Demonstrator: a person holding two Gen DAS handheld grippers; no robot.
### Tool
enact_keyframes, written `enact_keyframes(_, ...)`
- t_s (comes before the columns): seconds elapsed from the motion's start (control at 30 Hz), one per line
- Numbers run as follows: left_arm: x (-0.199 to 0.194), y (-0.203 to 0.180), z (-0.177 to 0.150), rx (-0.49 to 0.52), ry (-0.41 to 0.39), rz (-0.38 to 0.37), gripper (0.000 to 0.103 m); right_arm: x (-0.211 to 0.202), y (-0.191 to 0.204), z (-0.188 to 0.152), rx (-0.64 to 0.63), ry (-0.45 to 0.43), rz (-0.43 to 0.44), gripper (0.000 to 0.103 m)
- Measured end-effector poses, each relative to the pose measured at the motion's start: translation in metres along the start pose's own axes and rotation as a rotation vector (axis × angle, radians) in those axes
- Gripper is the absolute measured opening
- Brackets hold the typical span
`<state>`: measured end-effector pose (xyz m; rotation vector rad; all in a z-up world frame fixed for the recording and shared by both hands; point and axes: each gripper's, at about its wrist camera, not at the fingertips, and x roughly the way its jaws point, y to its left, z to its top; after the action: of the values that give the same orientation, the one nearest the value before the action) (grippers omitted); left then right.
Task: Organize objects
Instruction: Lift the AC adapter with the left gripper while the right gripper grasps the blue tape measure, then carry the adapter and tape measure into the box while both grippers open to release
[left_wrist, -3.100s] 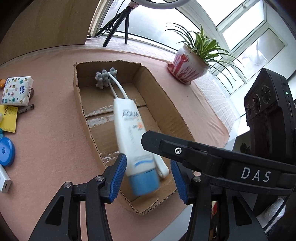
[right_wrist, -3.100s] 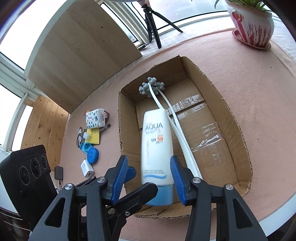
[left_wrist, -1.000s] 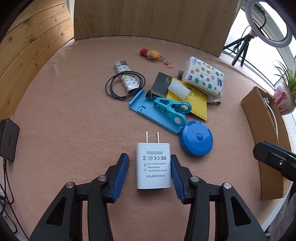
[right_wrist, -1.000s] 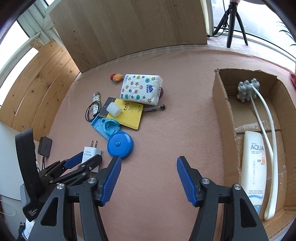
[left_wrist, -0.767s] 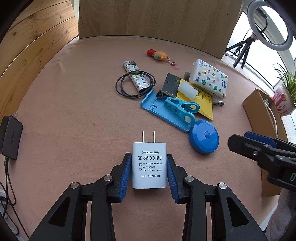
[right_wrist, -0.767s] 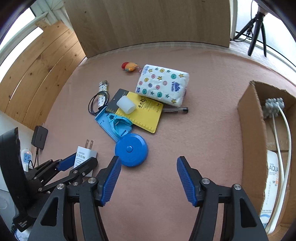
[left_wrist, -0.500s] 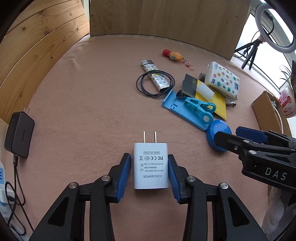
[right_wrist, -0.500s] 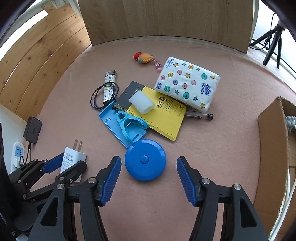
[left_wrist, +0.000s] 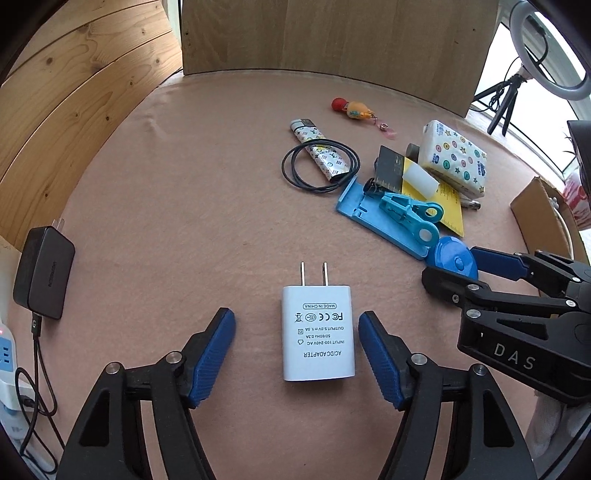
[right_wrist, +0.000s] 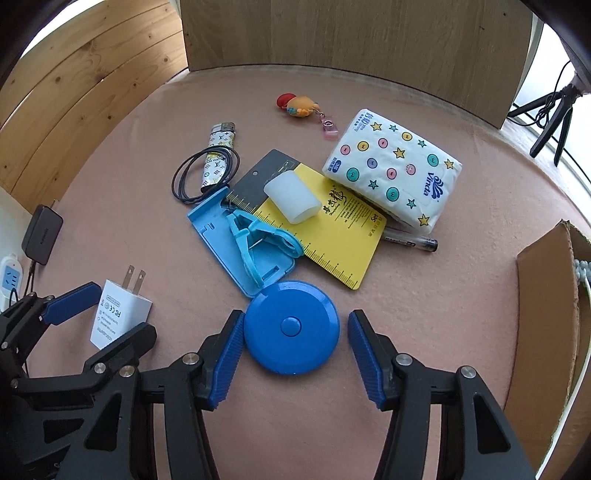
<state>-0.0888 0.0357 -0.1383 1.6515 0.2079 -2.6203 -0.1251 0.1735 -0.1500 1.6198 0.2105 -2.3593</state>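
Pink felt tabletop (right_wrist: 424, 306), wood panels behind. Cardboard box (right_wrist: 546, 317) at right edge, white cord visible inside. Vinda tissue pack (right_wrist: 391, 170) lies far side of the clutter, partly over a pen (right_wrist: 410, 242). Yellow ruler card (right_wrist: 340, 236) carries a white cap (right_wrist: 291, 195); blue tray (right_wrist: 236, 240) with blue clip beside it. Left gripper (left_wrist: 295, 354): fingers spread wide, white AC adapter (left_wrist: 317, 332) flat on the tabletop between them, prongs pointing away, not touched. Right gripper (right_wrist: 291, 354): fingers wide, straddling the round blue tape measure (right_wrist: 291, 326); left finger just beside it, contact unclear. Lighter (right_wrist: 218, 158) sits inside a black cable loop.
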Motion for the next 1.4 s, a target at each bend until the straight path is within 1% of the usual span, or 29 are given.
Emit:
enact_keyframes(0.03,-0.001,-0.001,0.000,0.003,-0.004,0.001,0.065,-0.001,-0.001,-0.001,-0.003,0.000,-0.004,0.046)
enact_keyframes(0.1,-0.002,-0.001,0.000,0.001,-0.009,-0.005,0.058,-0.003,-0.003,-0.003,0.004,0.006,0.006,0.046)
enact_keyframes(0.13,-0.002,-0.002,0.000,-0.002,-0.012,-0.009,0.051,-0.003,-0.003,-0.005,0.009,0.007,0.011,0.046)
enact_keyframes(0.17,-0.003,-0.002,0.000,-0.004,-0.012,-0.016,0.047,-0.005,-0.004,-0.008,0.014,0.007,0.015,0.046)
enact_keyframes(0.2,-0.004,-0.003,-0.001,-0.004,-0.012,-0.020,0.040,-0.006,-0.005,-0.010,0.019,0.007,0.019,0.046)
enact_keyframes(0.23,-0.004,-0.004,-0.001,-0.003,-0.011,-0.021,0.039,-0.008,-0.007,-0.014,0.026,0.008,0.023,0.046)
enact_keyframes(0.47,-0.007,-0.013,-0.006,-0.010,-0.003,-0.068,0.039,-0.024,-0.025,-0.039,0.088,0.008,0.052,0.046)
enact_keyframes(0.63,-0.008,-0.026,-0.005,-0.003,0.009,-0.110,0.039,-0.048,-0.045,-0.055,0.151,-0.027,0.068,0.046)
enact_keyframes(0.8,-0.015,-0.044,0.002,0.019,-0.002,-0.151,0.039,-0.078,-0.065,-0.066,0.203,-0.078,0.079,0.046)
enact_keyframes(0.9,-0.023,-0.059,0.008,0.042,-0.018,-0.178,0.039,-0.097,-0.076,-0.071,0.230,-0.114,0.085,0.046)
enact_keyframes(1.1,-0.040,-0.104,0.022,0.118,-0.056,-0.229,0.039,-0.130,-0.107,-0.084,0.291,-0.170,0.073,0.046)
enact_keyframes(1.4,-0.050,-0.183,0.045,0.234,-0.095,-0.314,0.039,-0.162,-0.168,-0.112,0.393,-0.218,-0.016,0.046)
